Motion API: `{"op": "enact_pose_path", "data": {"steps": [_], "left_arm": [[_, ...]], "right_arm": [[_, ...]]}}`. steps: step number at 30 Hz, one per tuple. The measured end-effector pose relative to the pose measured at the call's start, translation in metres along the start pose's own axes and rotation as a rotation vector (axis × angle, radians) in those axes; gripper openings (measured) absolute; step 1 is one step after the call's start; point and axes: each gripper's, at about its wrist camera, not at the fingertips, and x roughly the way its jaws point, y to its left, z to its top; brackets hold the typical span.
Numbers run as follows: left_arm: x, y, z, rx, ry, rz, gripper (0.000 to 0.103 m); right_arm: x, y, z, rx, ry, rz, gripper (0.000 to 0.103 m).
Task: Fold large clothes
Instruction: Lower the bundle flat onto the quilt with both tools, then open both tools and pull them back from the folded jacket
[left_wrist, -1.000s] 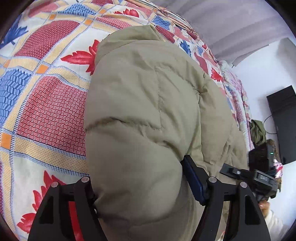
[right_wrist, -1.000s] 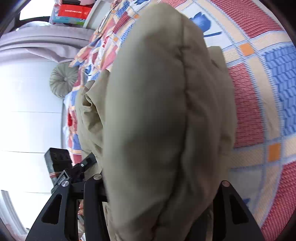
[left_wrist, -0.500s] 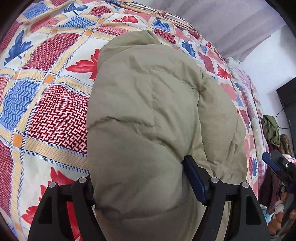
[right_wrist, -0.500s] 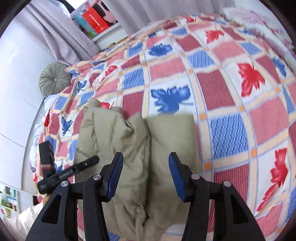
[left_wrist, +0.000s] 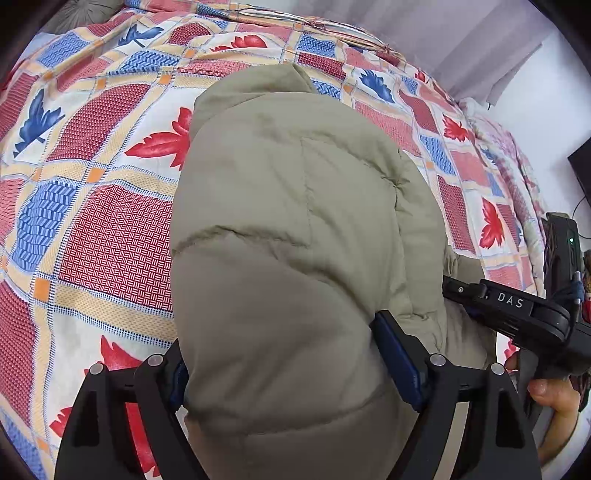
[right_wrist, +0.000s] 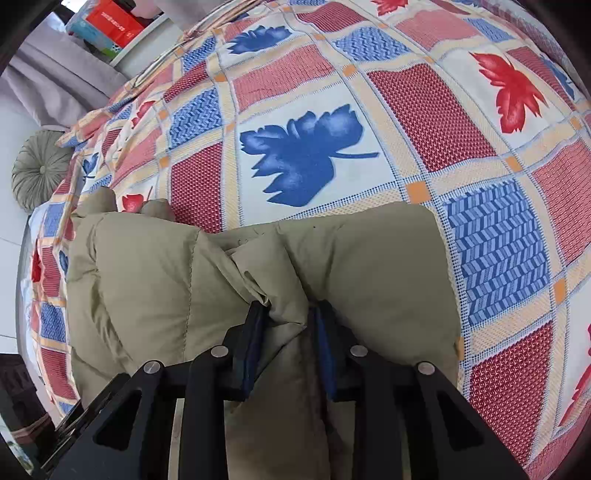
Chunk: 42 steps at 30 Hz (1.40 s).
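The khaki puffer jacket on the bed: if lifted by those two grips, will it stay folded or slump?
The puffer jacket looks soft and quilted, so it would likely sag between the left gripper and right gripper. Its bulging panels suggest springy, light fill, so folds may puff open. The right gripper pinches only a thin fabric ridge, which might slip.

The puffer jacket (left_wrist: 288, 236) is plain khaki-olive. Under it the bedspread (right_wrist: 424, 110) is a patchwork check of red and blue woven-look squares, white squares with red or blue leaves, and yellow bands. The far-left round cushion (right_wrist: 40, 170) is grey-green.
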Motion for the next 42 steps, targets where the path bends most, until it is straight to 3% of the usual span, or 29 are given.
{"op": "enact_pose_path", "data": {"steps": [4,10,17,29,36,42], "left_arm": [[-0.007,0.003,0.0,-0.003,0.029,0.014,0.084],[-0.046,-0.003,-0.01,0.073,-0.008,0.087,0.084],[-0.056,0.007,-0.024,0.042,0.025,0.112,0.084],[-0.076,0.012,-0.047,0.046,0.049,0.146,0.084],[-0.096,0.01,-0.072,0.072,0.102,0.145,0.084],[-0.112,0.007,-0.095,0.098,0.15,0.163,0.084]], "right_arm": [[0.003,-0.001,0.001,-0.013,0.019,0.002,0.029],[0.0,-0.004,0.0,-0.01,0.019,0.024,0.029],[-0.032,0.003,-0.013,-0.063,-0.013,0.011,0.03],[-0.099,0.006,-0.09,-0.125,-0.029,0.061,0.032],[-0.108,0.011,-0.135,-0.151,0.05,0.042,0.033],[-0.118,0.006,-0.145,-0.121,0.086,0.023,0.033]]}}
